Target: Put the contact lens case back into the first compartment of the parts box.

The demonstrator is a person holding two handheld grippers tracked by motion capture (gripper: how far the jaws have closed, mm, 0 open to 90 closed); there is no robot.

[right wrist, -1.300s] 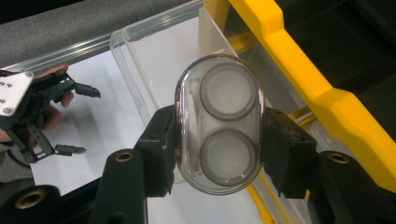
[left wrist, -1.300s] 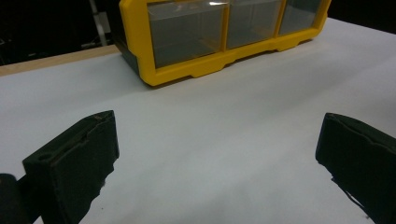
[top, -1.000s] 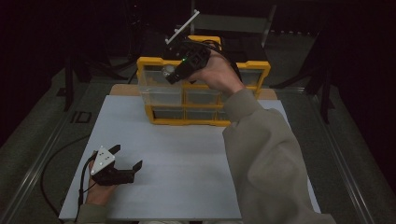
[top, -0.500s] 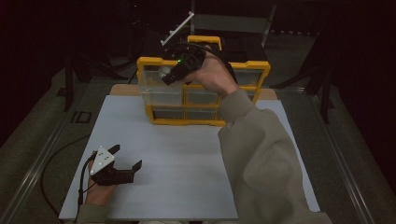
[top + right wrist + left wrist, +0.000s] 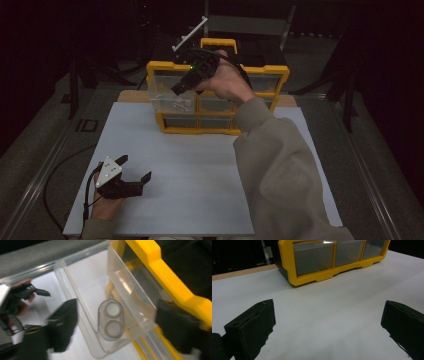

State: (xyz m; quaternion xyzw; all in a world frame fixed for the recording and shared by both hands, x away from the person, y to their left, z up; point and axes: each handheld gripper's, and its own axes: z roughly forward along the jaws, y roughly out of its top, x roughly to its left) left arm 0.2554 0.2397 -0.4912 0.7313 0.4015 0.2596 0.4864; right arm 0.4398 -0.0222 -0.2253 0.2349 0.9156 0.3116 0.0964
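A yellow drawer organizer [image 5: 220, 131] [image 5: 317, 277] stands at the back of the white table. Its top-left clear drawer [image 5: 167, 102] [image 5: 82, 275] is pulled out. A small clear piece with two round wells [image 5: 110, 320] lies flat on the drawer's floor. My right gripper [image 5: 180, 89] [image 5: 118, 327] hangs over that drawer, pointing down. Its jaws have just been opening and now stand wide, clear of the piece below them. My left gripper [image 5: 135, 168] [image 5: 328, 322] rests on the table at the front left, open, with nothing between its jaws.
The white tabletop [image 5: 200, 170] stretches between the organizer and my left hand. The organizer's lower drawers [image 5: 314, 258] are pushed in. A white bar [image 5: 189, 34] sticks up behind the organizer. Dark floor and stands surround the table.
My right gripper has shifted slightly left and lower over the pulled-out drawer, and its jaws have spread. The left gripper has stayed where it was.
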